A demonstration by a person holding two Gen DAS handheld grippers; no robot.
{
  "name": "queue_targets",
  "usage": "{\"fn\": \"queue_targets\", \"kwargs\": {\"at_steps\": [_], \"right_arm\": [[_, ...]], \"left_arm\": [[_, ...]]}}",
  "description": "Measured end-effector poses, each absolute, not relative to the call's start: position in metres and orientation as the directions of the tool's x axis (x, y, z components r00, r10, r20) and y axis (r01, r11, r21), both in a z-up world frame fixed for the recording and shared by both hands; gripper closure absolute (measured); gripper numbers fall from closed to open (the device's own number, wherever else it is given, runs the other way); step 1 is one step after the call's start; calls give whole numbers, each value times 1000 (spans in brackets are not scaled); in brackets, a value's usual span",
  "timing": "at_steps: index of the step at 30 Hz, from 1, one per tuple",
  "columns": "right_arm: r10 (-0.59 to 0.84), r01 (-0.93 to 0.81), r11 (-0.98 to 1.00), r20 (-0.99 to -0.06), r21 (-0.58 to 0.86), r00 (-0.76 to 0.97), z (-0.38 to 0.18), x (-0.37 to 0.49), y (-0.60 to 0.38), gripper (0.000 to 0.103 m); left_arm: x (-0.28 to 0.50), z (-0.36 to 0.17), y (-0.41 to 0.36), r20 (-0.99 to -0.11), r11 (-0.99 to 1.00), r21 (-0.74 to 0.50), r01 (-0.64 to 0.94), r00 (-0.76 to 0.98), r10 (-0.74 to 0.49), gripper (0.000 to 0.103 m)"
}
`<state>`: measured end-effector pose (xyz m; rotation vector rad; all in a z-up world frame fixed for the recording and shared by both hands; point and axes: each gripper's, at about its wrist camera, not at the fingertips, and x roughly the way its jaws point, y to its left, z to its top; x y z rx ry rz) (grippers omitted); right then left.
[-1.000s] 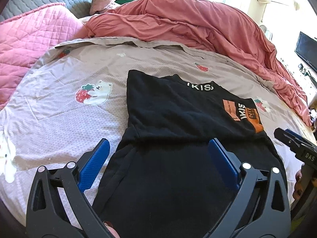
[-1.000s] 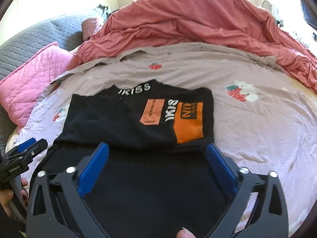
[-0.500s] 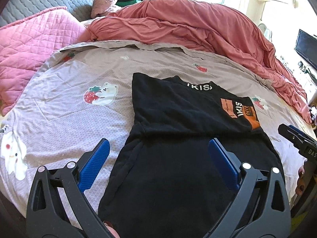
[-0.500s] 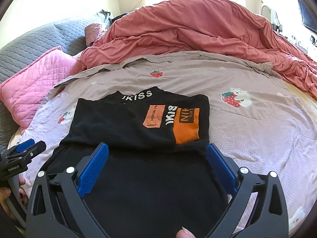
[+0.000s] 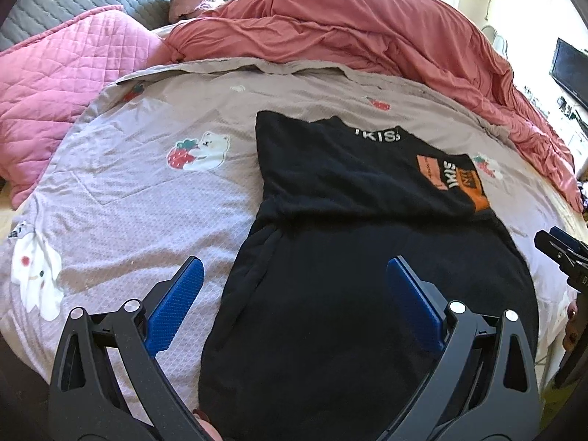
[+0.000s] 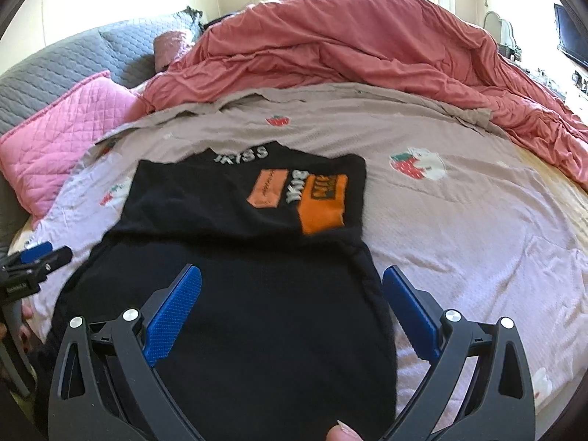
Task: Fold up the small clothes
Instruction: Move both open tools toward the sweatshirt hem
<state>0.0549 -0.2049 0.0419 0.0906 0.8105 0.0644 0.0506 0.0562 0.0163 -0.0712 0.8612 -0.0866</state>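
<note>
A black shirt (image 5: pixel 352 257) lies flat mid-bed on the mauve strawberry-print sheet (image 5: pixel 154 205), its lower part reaching the near edge. A rumpled red duvet (image 6: pixel 360 47) is heaped along the far edge, a pink quilted pillow (image 5: pixel 55 84) at the far-left corner. The left gripper (image 5: pixel 294 279) and right gripper (image 6: pixel 292 283) hover spread wide, holding nothing.

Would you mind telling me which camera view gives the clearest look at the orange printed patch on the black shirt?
The right wrist view: the orange printed patch on the black shirt lies near the middle of the frame, facing the camera, both orange blocks visible. The left wrist view shows the patch far right, squeezed and slanted by the fisheye edge, its lettering hard to read.
</note>
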Motion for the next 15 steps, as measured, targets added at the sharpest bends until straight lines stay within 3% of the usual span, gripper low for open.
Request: {"fn": "queue_targets", "kwargs": {"at_steps": [15], "right_arm": [[62, 17, 995, -780, 93, 622, 15, 29, -225, 5]], "left_arm": [[38, 0, 69, -793, 995, -92, 40, 601, -98, 10]]}}
